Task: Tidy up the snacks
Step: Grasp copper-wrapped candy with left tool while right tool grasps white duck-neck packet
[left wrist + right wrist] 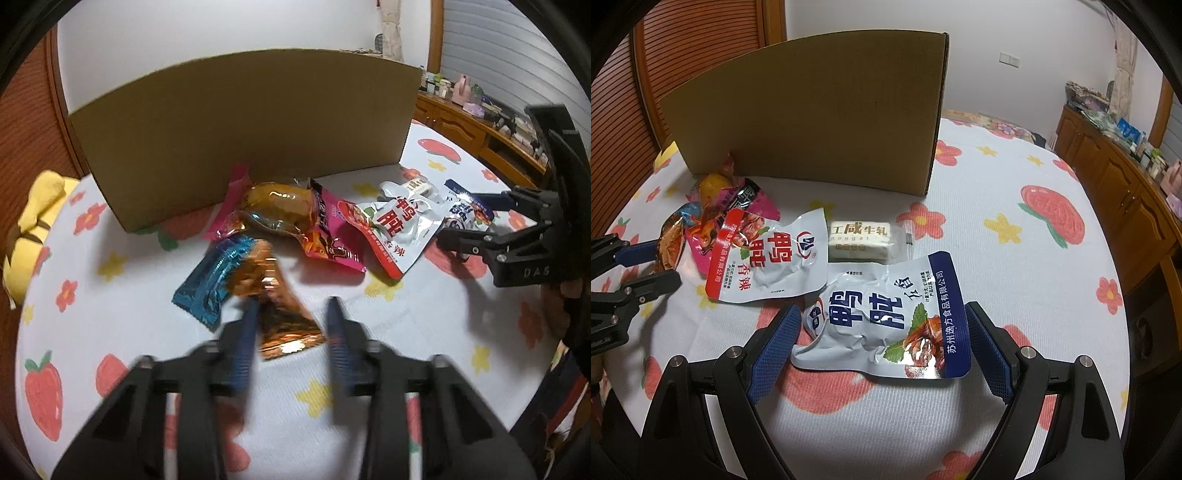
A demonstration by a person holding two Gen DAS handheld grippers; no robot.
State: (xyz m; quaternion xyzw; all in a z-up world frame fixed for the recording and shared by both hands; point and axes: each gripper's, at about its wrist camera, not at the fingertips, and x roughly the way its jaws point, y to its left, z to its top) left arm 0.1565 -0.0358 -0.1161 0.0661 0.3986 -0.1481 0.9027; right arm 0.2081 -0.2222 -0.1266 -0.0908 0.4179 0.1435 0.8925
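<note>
1. One cardboard box (827, 110), standing open-topped on the bedspread;
2. Two white duck-gizzard pouches: one red-trimmed (768, 258); one blue-trimmed (886, 317);
3. One cream nougat bar (862, 240) in clear wrap;
4. One pink packet (332, 229);
5. One clear pack with an orange-brown piece inside (277, 206);
6. One shiny orange wrapper (273, 295);
7. One blue foil wrapper (210, 280);
8. Seven snack packs in all;
9. Two grippers: the left (291, 314); the right (882, 332);
10. One yellow cloth thing (33, 225) at the bed's edge.

Matt cardboard box (812, 110) beyond the tool; glossy foil snack packets (886, 325) on ribbed cloth bedspread (1015, 280)
</note>
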